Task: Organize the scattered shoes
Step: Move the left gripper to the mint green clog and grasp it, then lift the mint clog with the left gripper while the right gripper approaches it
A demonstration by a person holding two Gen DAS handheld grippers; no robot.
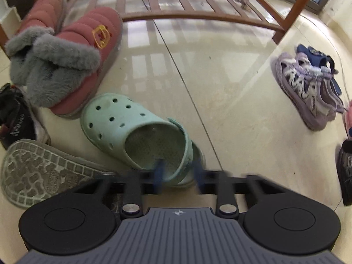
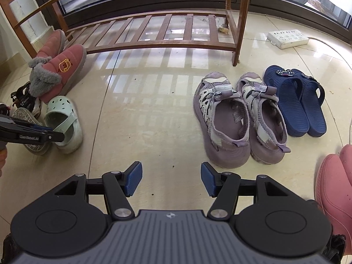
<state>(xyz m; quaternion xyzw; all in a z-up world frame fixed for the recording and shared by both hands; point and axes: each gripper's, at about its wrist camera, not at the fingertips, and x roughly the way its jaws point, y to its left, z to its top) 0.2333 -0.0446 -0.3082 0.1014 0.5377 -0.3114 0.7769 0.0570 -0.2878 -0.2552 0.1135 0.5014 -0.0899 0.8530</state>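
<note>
A mint green clog (image 1: 123, 118) stands upright on the tiled floor, toe pointing away. My left gripper (image 1: 178, 172) straddles its heel rim, one blue finger inside the shoe and one outside, shut on that rim. The right wrist view shows the same gripper (image 2: 58, 135) at the clog's (image 2: 63, 110) heel. A second clog lies sole-up (image 1: 37, 171) just left of it. My right gripper (image 2: 171, 179) hangs open over bare floor, holding nothing. A pair of purple sandals (image 2: 222, 118) and a pair of blue slides (image 2: 297, 101) stand side by side at the right.
Pink fur-lined slippers (image 1: 88, 44) lean at the wooden shoe rack's (image 2: 154, 44) left end. A black sandal (image 1: 13, 114) lies at far left. Pink shoes (image 2: 334, 182) sit at the right edge, a white power strip (image 2: 287, 37) beyond the rack.
</note>
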